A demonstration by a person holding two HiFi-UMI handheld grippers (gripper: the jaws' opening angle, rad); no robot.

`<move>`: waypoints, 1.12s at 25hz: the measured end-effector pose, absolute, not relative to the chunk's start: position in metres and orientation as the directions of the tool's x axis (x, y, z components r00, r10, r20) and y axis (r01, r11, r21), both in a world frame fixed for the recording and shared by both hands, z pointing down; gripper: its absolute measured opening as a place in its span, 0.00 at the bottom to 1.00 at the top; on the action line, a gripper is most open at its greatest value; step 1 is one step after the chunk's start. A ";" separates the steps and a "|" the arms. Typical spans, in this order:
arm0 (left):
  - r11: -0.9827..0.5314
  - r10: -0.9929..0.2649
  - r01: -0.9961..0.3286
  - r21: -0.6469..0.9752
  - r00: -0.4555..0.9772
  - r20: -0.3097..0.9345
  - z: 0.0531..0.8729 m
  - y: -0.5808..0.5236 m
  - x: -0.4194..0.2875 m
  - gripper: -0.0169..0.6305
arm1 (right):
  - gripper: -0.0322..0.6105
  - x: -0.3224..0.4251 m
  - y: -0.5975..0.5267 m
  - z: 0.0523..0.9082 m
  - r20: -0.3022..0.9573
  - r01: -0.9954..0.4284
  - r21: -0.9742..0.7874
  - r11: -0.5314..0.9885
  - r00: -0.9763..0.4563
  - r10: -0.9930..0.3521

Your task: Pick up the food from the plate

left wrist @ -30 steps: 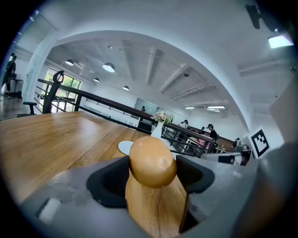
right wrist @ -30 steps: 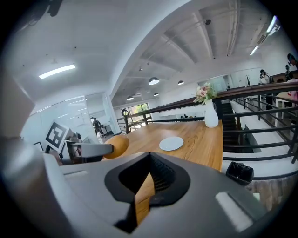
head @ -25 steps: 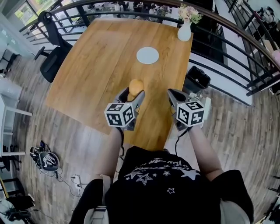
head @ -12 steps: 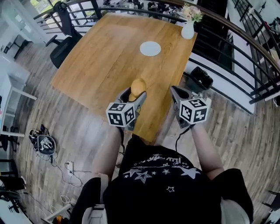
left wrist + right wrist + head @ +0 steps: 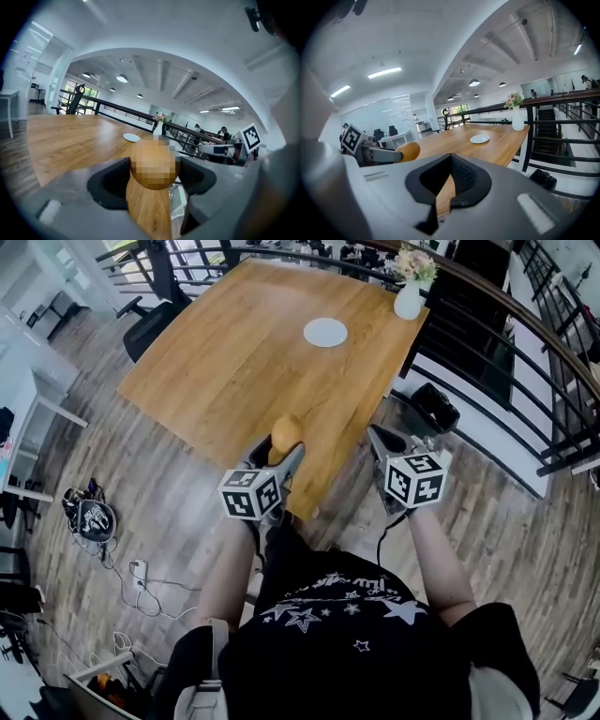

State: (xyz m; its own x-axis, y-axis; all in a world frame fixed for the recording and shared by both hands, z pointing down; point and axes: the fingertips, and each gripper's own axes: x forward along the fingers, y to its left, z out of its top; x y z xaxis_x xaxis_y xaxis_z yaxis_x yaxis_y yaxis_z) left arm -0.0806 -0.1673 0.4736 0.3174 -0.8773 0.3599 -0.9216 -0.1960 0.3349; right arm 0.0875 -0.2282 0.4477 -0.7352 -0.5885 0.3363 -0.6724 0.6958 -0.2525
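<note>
A round orange-brown piece of food (image 5: 286, 432) is held off the table, with my left gripper (image 5: 280, 448) shut on it. In the left gripper view the food (image 5: 153, 164) fills the gap between the dark pads of the left gripper (image 5: 154, 182). The white plate (image 5: 325, 332) lies bare far up the wooden table (image 5: 234, 362); the plate (image 5: 131, 137) is small and distant. My right gripper (image 5: 382, 441) hangs just off the table's near corner, shut on nothing. From the right gripper (image 5: 440, 187) I see the food (image 5: 408, 151) at left and the plate (image 5: 479, 138).
A white vase with flowers (image 5: 409, 301) stands at the table's far right corner. A black railing (image 5: 487, 352) runs along the right side. A dark bag (image 5: 431, 407) sits on the floor beside the table; an office chair (image 5: 155, 324) stands left, cables (image 5: 94, 521) lie on the floor.
The table has slid away: both grippers now sit back at its near corner, farther from the plate. The left gripper keeps its hold on the food.
</note>
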 end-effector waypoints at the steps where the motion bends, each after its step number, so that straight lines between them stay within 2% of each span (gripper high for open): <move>1: -0.184 -0.880 -0.922 0.340 0.309 0.361 0.474 -0.161 -0.080 0.53 | 0.05 0.087 -0.226 0.450 0.340 -0.665 -0.256 0.702 -0.742 -0.578; 9: -0.158 -0.881 -0.924 0.349 0.291 0.373 0.486 -0.124 -0.074 0.53 | 0.05 0.074 -0.198 0.458 0.287 -0.595 -0.307 0.743 -0.802 -0.524; 17: -0.163 -0.883 -0.929 0.332 0.287 0.371 0.491 -0.083 -0.077 0.53 | 0.05 0.061 -0.175 0.474 0.314 -0.613 -0.326 0.720 -0.789 -0.529; 28: -0.119 -0.883 -0.920 0.373 0.270 0.384 0.498 0.021 -0.098 0.53 | 0.05 0.040 -0.081 0.465 0.337 -0.617 -0.313 0.722 -0.783 -0.523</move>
State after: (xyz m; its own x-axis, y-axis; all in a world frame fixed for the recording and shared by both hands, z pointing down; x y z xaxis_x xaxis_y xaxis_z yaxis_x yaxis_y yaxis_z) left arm -0.0975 0.0213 0.4980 0.2702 -0.8831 0.3836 -0.9201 -0.1195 0.3730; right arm 0.0401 -0.0814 0.4646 -0.7828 -0.5233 0.3367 -0.6171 0.7221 -0.3126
